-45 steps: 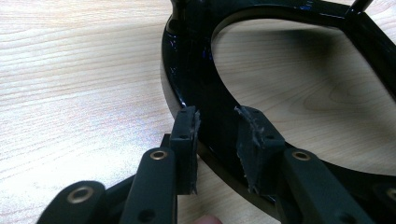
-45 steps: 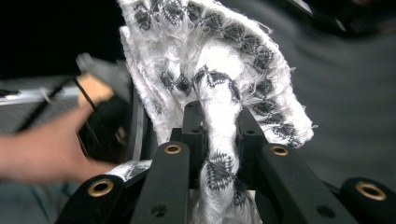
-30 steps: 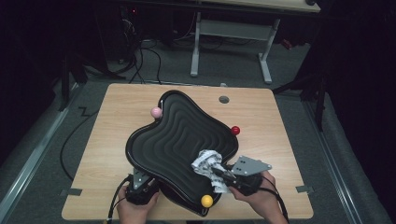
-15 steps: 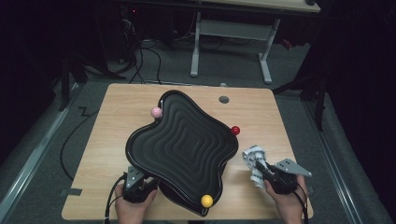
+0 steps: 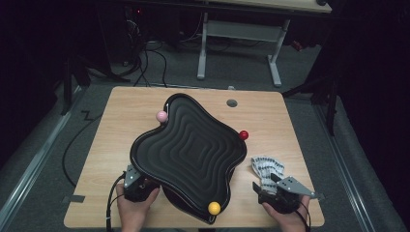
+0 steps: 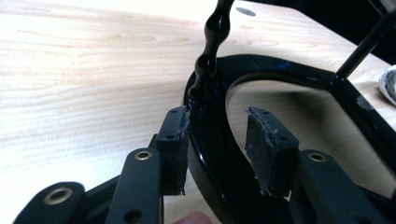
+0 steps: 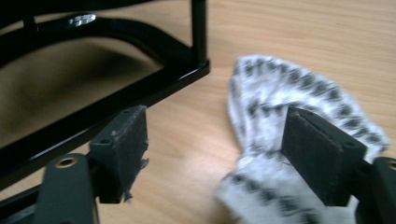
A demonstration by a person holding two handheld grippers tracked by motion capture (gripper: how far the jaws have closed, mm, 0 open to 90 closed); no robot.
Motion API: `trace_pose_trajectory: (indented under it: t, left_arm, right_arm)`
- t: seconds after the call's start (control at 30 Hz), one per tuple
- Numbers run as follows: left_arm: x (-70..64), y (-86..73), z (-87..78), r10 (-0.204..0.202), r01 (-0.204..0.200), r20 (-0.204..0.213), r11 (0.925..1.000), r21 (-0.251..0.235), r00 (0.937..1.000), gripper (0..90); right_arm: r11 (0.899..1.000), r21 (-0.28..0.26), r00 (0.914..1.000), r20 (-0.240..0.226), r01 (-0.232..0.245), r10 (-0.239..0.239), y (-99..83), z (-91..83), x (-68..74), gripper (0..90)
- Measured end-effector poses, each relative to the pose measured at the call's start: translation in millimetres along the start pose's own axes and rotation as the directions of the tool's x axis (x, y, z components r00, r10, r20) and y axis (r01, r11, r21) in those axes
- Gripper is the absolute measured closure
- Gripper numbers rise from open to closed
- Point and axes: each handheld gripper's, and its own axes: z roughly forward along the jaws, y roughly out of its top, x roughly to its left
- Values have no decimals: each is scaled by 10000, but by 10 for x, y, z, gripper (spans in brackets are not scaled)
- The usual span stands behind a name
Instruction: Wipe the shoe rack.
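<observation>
The cloth (image 5: 265, 168), a white rag with dark speckles, lies crumpled on the tabletop (image 5: 116, 125) just right of the black wavy tray (image 5: 188, 150), apart from its rim. The right tool (image 5: 267, 189) stands directly behind the cloth with jaws wide; in the right gripper view one pad (image 7: 322, 156) sits over the cloth (image 7: 299, 93) while the other pad (image 7: 122, 140) hangs over bare wood, so nothing is gripped. The left tool (image 5: 137, 180) is at the tray's near-left edge, jaws narrow but not closed; in the left gripper view the rim (image 6: 205, 135) touches the left pad (image 6: 176, 140) and the other pad stands off. Judgement: the step in hand appears to be parting from the cloth beside the tray. To do it well, lift the right tool straight up and back with jaws wide, so the pad over the cloth does not drag it toward the tray's frame (image 7: 140, 88). The left tool should steady the rim without levering, since the pink ball (image 5: 162, 116), red ball (image 5: 243, 135) and yellow ball (image 5: 214, 208) at the edge could be disturbed.
</observation>
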Motion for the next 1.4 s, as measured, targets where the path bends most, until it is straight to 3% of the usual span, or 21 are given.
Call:
trace_pose_trajectory:
  t: [0.1, 0.17, 0.23, 0.5, 0.6, 0.7, 0.87, 0.93, 1.07, 1.13, 1.2, 1.23, 1.4]
  left_arm:
    - [22, 28, 70, -49, 50, 103, 10000, -60, 9999, 599]
    - [49, 49, 126, -36, 35, 226, 10000, 36, 9997, 600]
    - [73, 74, 185, -108, 109, 396, 9999, -30, 9992, 603]
    - [124, 235, 320, -178, 196, 674, 9994, -274, 9976, 610]
    - [157, 259, 352, -315, 338, 757, 9990, -287, 9966, 615]
    - [199, 248, 380, -385, 401, 834, 9991, -170, 9958, 619]
    - [238, 244, 384, -474, 488, 884, 9987, -145, 9950, 621]
    - [246, 247, 383, -447, 459, 868, 9989, -123, 9952, 621]
    - [252, 248, 388, -433, 443, 854, 9990, -98, 9954, 623]
    - [255, 247, 390, -447, 457, 839, 9989, -96, 9955, 623]
    - [259, 247, 393, -437, 442, 838, 9990, -42, 9955, 622]
    - [259, 247, 396, -424, 427, 839, 9991, -27, 9956, 622]
    - [260, 259, 400, -293, 296, 890, 9996, -21, 9956, 618]
  right_arm:
    - [9999, 77, 10000, 54, -69, 69, -5, 56, 75, 276]
    - [9999, 107, 9998, 193, -92, 90, 39, 127, 79, 378]
    - [9991, -3, 9991, 17, -423, 423, 108, 218, 56, 460]
    - [9980, 213, 9981, -149, -589, 593, 397, 721, 66, 570]
    - [9911, 178, 9905, -367, -1318, 1323, 473, 851, 2, 629]
    - [9850, 177, 9828, -664, -1716, 1724, 502, 959, -64, 664]
    - [9849, 307, 9780, -1168, -1702, 1726, 530, 1092, -109, 722]
    - [9873, 331, 9809, -1131, -1553, 1581, 543, 1124, -101, 725]
    - [9810, 427, 9733, -1244, -1891, 1930, 588, 1211, -127, 755]
    - [9755, 341, 9654, -1400, -2174, 2200, 628, 1266, -164, 831]
    - [9726, 397, 9623, -1415, -2290, 2324, 660, 1311, -180, 817]
    - [9740, 407, 9654, -1296, -2227, 2262, 684, 1355, -191, 802]
    - [9621, 406, 9569, -1008, -2696, 2724, 711, 1396, -264, 726]
